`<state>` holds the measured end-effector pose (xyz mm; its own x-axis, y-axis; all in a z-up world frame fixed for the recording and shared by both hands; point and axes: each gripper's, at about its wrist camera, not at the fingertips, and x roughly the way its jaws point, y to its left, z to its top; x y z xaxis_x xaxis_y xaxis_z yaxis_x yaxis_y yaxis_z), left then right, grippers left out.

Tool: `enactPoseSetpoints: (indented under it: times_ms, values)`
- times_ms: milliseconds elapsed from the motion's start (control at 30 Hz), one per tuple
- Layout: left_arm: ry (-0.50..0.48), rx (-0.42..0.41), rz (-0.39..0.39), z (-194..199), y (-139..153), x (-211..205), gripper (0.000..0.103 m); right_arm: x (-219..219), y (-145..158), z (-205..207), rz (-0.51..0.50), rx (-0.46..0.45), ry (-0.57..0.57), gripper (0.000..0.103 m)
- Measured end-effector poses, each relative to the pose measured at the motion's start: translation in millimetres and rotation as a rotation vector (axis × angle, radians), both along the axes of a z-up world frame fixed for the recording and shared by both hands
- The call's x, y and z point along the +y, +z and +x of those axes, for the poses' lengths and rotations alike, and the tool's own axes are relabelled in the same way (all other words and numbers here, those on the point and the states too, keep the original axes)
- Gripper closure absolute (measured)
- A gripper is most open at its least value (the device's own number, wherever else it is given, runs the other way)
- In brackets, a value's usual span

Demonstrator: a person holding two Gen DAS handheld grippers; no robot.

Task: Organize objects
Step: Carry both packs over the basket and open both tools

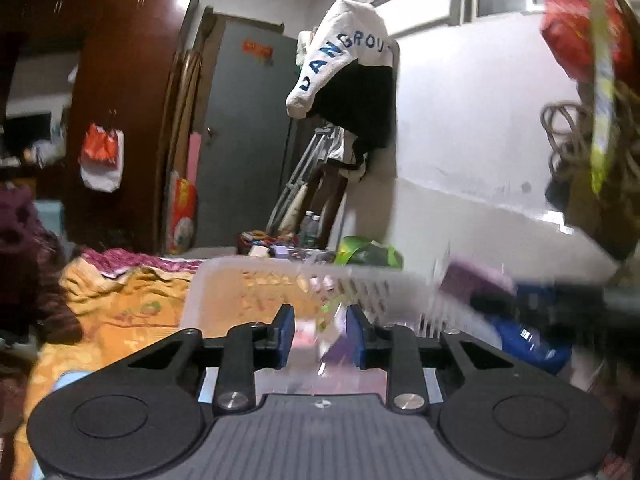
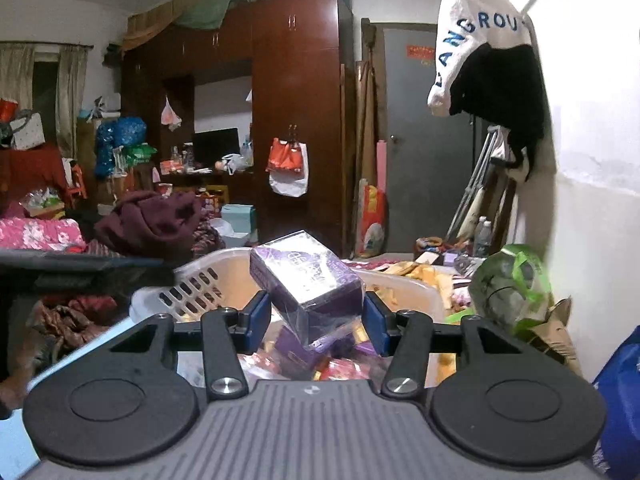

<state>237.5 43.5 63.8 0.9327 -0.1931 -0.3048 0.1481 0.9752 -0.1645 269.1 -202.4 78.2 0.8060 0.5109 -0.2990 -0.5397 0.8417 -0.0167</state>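
Box (image 2: 310, 284) tilted (long axis fwd-left)

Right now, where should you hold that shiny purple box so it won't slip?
By its two long flat sides, coming from its near end above the white basket. The purple box is tilted and wrapped in slick film, so flat faces suit best. The right hand-held gripper already pinches it that way.
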Motion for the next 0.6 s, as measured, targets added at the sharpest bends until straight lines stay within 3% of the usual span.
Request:
enactPoseSetpoints:
  times_ms: [33,67,100,167,233,300,433,533,600]
  values:
    - [-0.002,0.009,0.007,-11,-7,-2,0.07,-4,-1,-1,0.001,0.001,-0.005,0.049]
    - [-0.023,0.029,0.015,-21,-15,-7,0.063,-6,-1,-2,-0.001,0.005,-0.007,0.049]
    - [-0.045,0.044,0.024,-25,-20,-11,0.051,-7,-2,-2,0.0,0.009,-0.012,0.049]
    - [-0.033,0.079,0.087,-32,-40,-24,0.037,-9,-1,-3,0.001,0.016,-0.017,0.049]
    - [-0.039,0.098,0.158,-27,-55,-35,0.035,-9,1,-4,0.003,0.016,-0.007,0.049]
    - [-0.038,0.144,0.15,-15,-66,-35,0.035,-6,2,-3,-0.006,0.019,-0.004,0.049]
    - [-0.038,0.18,0.143,-1,-77,-32,0.023,-5,2,-6,-0.021,0.015,0.007,0.049]
    - [-0.037,0.177,0.151,2,-77,-36,0.024,-6,1,-3,-0.014,0.018,0.01,0.049]
    - [-0.042,0.156,0.121,-3,-75,-35,0.031,-6,1,-3,-0.019,0.021,0.01,0.049]
